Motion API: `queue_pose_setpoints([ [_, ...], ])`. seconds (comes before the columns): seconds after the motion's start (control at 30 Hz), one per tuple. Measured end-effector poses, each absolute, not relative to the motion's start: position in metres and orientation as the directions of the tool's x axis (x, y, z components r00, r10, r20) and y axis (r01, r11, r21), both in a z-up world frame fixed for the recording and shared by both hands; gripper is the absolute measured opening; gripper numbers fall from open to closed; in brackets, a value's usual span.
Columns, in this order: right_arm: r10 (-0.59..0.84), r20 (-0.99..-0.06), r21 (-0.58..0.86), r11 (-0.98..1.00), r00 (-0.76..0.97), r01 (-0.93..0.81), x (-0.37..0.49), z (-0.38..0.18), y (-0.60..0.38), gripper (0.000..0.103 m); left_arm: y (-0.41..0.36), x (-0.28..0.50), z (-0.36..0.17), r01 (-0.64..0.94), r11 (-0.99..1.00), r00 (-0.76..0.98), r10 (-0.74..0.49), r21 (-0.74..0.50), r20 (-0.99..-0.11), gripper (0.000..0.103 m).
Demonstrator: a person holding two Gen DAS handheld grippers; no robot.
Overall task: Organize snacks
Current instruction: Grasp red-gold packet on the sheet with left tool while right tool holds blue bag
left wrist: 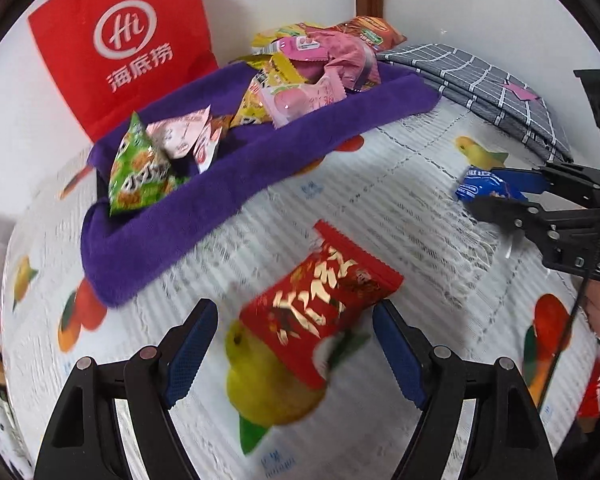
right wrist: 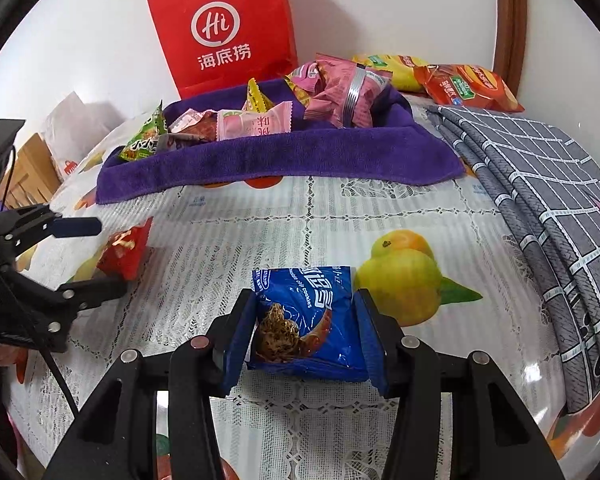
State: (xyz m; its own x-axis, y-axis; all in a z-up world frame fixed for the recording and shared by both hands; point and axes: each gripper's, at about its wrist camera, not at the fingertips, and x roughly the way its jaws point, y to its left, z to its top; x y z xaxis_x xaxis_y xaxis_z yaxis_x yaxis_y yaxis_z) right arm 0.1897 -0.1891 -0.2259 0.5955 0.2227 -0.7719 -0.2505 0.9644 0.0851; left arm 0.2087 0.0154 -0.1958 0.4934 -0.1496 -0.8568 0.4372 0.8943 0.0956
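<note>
A blue cookie packet [right wrist: 312, 328] with white lettering and a brown cookie picture lies at six o'clock in the right wrist view. A red snack packet [left wrist: 320, 304] with gold characters lies on the white lace-patterned tablecloth [right wrist: 260, 216] printed with yellow and orange fruit. At twelve o'clock: a purple towel [right wrist: 284, 156], a red paper bag [right wrist: 224, 28] with white logo. At three o'clock: grey cloth [right wrist: 540, 184], white grid.

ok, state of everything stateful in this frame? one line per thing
left gripper: open, jaws either side of the red packet, not pressing it
red snack packet: flat on the table, not gripped
right gripper: shut on the blue packet
blue cookie packet: clamped between the pads, sealed
purple-towel tray: holding several packets
red paper bag: upright against the wall
grey checked cloth: folded
</note>
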Motion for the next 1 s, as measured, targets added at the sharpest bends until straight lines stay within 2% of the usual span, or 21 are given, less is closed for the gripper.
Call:
queue_pose_setpoints([
  [0.17, 0.242, -0.768, 0.11, 0.962, 0.593, -0.25, 0.189, -0.226, -0.192, 0.05, 0.007, 0.224, -0.199, 0.468, 0.879, 0.475, -0.168, 0.086, -0.864, 0.078],
  [0.37, 0.268, -0.762, 0.145, 0.958, 0.589, -0.248, 0.19, -0.226, -0.196, 0.05, 0.008, 0.232, -0.204, 0.436, 0.9, 0.444, -0.223, -0.008, -0.868, 0.076],
  [0.47, 0.27, -0.761, 0.149, 0.958, 0.589, -0.247, 0.19, -0.226, -0.196, 0.05, 0.011, 0.225, -0.203, 0.433, 0.901, 0.462, -0.23, -0.008, -0.857, 0.061],
  [0.53, 0.266, -0.763, 0.145, 0.959, 0.589, -0.246, 0.191, -0.225, -0.195, 0.05, 0.011, 0.22, -0.201, 0.426, 0.905, 0.474, -0.228, -0.006, -0.85, 0.042],
  [0.6, 0.261, -0.764, 0.139, 0.96, 0.59, -0.244, 0.19, -0.226, -0.194, 0.05, 0.008, 0.215, -0.201, 0.432, 0.902, 0.483, -0.224, 0.008, -0.846, 0.038],
  [0.67, 0.26, -0.764, 0.139, 0.96, 0.591, -0.243, 0.19, -0.226, -0.194, 0.049, 0.007, 0.209, -0.2, 0.443, 0.896, 0.48, -0.228, 0.01, -0.847, 0.036],
  [1.0, 0.282, -0.755, 0.156, 0.954, 0.591, -0.257, 0.189, -0.224, -0.195, 0.047, 0.025, 0.189, -0.185, 0.389, 0.911, 0.447, -0.319, -0.14, -0.836, 0.036],
])
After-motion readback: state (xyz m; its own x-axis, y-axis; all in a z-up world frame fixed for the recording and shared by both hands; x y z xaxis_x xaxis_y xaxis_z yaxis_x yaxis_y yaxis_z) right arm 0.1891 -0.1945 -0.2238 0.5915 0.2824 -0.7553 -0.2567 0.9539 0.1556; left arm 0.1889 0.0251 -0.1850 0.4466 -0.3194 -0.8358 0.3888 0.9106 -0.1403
